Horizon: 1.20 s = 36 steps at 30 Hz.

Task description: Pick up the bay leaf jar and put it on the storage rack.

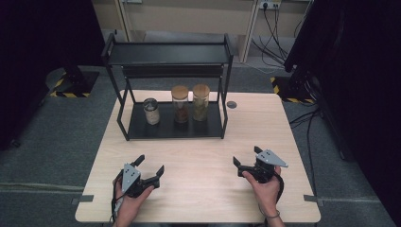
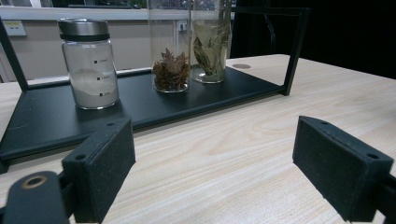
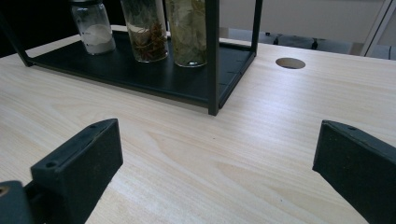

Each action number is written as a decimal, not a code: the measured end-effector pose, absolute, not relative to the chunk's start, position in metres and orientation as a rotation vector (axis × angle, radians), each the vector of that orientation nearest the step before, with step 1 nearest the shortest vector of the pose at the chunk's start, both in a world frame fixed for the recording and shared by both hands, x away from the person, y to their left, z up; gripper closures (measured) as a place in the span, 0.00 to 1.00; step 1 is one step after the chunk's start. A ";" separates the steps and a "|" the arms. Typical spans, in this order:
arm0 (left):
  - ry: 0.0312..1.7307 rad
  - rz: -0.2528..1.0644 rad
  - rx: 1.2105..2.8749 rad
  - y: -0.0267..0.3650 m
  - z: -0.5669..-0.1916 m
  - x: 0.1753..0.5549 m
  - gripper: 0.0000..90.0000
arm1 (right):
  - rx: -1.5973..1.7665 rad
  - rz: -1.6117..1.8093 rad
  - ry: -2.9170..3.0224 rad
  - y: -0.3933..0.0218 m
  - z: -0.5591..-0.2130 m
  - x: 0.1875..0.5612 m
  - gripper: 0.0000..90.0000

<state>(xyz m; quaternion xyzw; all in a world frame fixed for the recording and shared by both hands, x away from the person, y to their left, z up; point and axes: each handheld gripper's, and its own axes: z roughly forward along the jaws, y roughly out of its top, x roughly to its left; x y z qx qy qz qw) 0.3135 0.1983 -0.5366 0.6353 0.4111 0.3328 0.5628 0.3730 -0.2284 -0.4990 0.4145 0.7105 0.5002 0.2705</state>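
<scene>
Both claws, left claw (image 1: 150, 171) and right claw (image 1: 247, 161), rest wide apart and empty on the desk (image 1: 203, 151), aimed at the jar rack (image 1: 175, 127), seemingly ready to reach.

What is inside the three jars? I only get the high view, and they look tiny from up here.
Observer: The short jar with the metal lid holds white powder.
Operator: And the middle one?
Observer: The middle jar holds star-shaped brown pods, like star anise.
Operator: And the last?
Observer: The third jar holds dried green leaves. All three stand on the rack's bottom shelf.
Operator: Are the grippers holding anything?
Observer: No. The left gripper and the right gripper are both open, jaws wide apart over bare table.
</scene>
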 end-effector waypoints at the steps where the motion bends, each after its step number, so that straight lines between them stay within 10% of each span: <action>1: 0.968 0.783 1.495 0.198 -0.537 0.313 0.14 | 1.121 1.346 1.913 -0.229 -0.500 0.373 0.02; 36: 0.975 0.787 1.487 0.199 -0.537 0.313 0.14 | 1.160 1.334 1.872 -0.254 -0.507 0.361 0.02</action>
